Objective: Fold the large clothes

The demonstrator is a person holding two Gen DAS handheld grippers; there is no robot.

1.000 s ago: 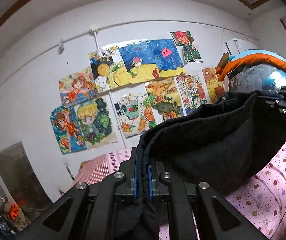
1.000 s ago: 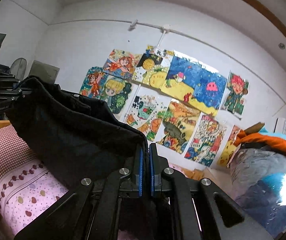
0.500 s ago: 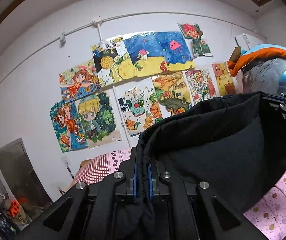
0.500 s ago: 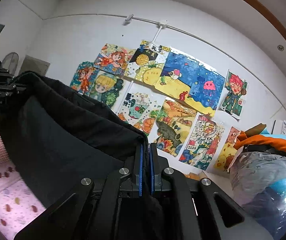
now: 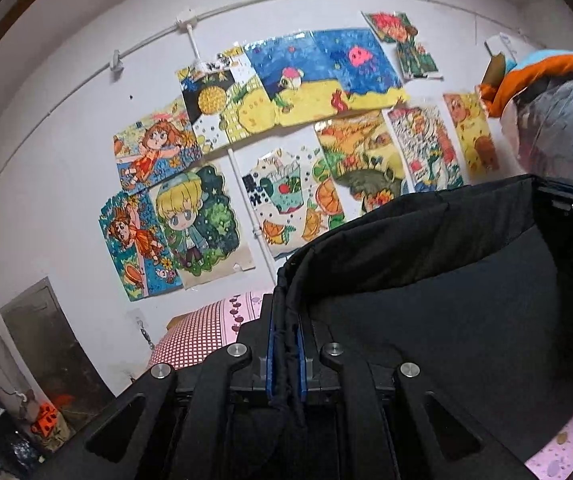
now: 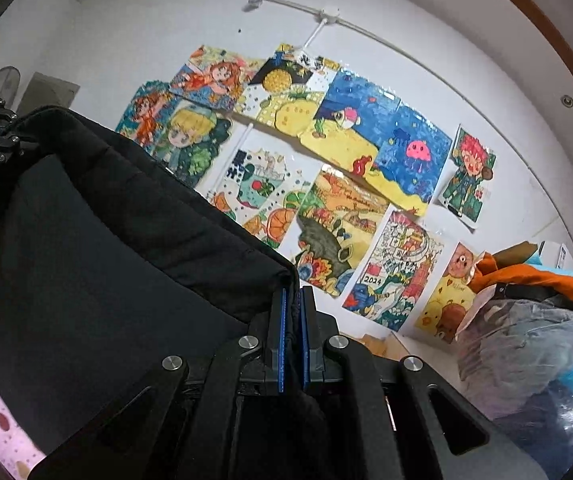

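Black garment (image 5: 426, 280) hung stretched between both grippers above the pink bedspread (image 5: 206, 328), each corner pinched: left gripper (image 5: 285, 352) and right gripper (image 6: 292, 344) clamped tight, probably to keep the edge taut for a fold.

The left gripper (image 5: 285, 344) points nearly level, tipped a little downward, its two blue-padded fingers (image 5: 271, 344) drawn almost together and pinching a bunched edge of the black garment (image 5: 426, 300). The right gripper (image 6: 292, 340) points level, its blue pads (image 6: 282, 340) likewise clamped close on another edge of the same cloth. The two grippers stand side by side and apart, with the garment stretched between them. From the left wrist view the right gripper's black frame shows at the far right edge; from the right wrist view the left gripper's frame shows at the far left edge. No hand or sleeve is visible.
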